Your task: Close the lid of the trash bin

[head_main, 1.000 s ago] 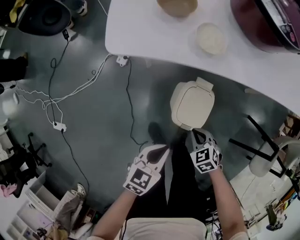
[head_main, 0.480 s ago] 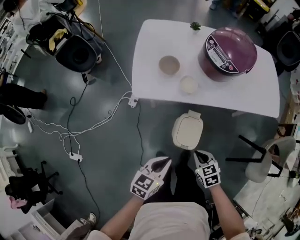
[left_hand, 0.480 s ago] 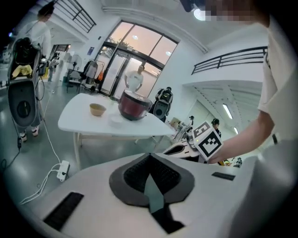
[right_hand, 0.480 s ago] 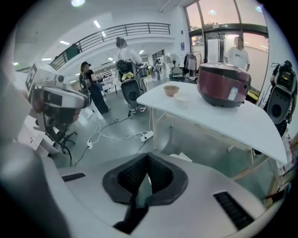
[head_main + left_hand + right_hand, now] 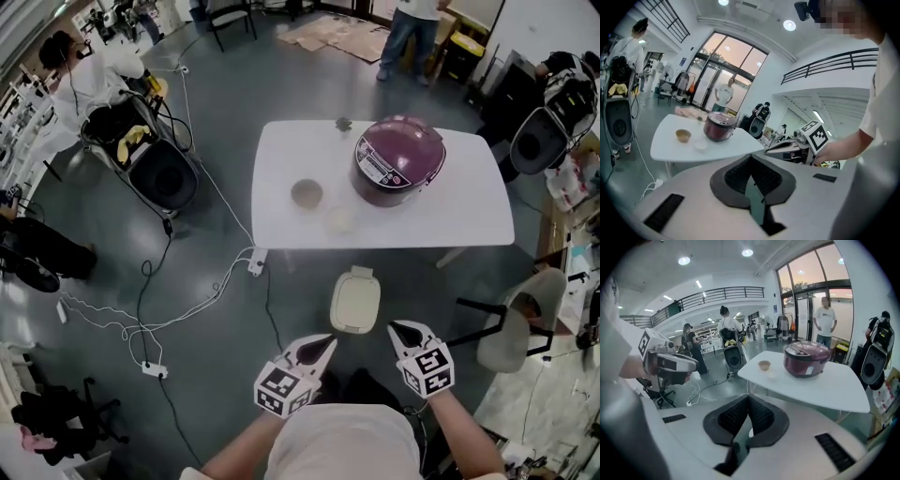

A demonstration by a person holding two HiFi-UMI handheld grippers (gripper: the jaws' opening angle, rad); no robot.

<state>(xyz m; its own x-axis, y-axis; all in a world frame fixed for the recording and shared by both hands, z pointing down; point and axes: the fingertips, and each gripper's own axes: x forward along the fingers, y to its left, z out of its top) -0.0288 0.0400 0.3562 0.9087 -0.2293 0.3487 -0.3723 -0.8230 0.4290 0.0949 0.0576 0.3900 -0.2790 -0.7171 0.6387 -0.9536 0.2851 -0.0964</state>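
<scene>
Nearest: L gripper [image 5: 322, 346], white shell w/ black ribbed pads and a marker cube. Jaws are pressed together at the tip, nothing btwn them. R gripper [image 5: 402, 330], same build, jaws likewise closed on nothing. Both are held out in front of the person's torso, tips pointing fwd and somewhat down.

Just past the tips, down on the grey floor [image 5: 216, 281], is the cream plastic trash bin w/ rounded-rectangle top [image 5: 336, 317]. It lies ahead of and below both tools and btwn them in the head view. Its near edge is a touch closer to the L tip than the R. Neither tool touches it; prob. both are well above it.

The bin top's long axis runs straight away from the person toward the table. The small hinge tab [image 5: 359, 273] is at the far end, so the lid's free edge faces the person. The flat cream lid [image 5: 356, 302] lies level on the bin, no gap or dark opening showing. It looks closed already, so I'd judge the task done. If any press were left, it'd go down on the near edge, and either hand could reach.

Further: white rounded table [image 5: 469, 220], its near edge just beyond the hinge end. On it, near to far, are a small white dish [image 5: 339, 220], a tan bowl [image 5: 307, 193] and a maroon rice cooker [image 5: 398, 159]. The gripper views show the table, not the bin.
</scene>
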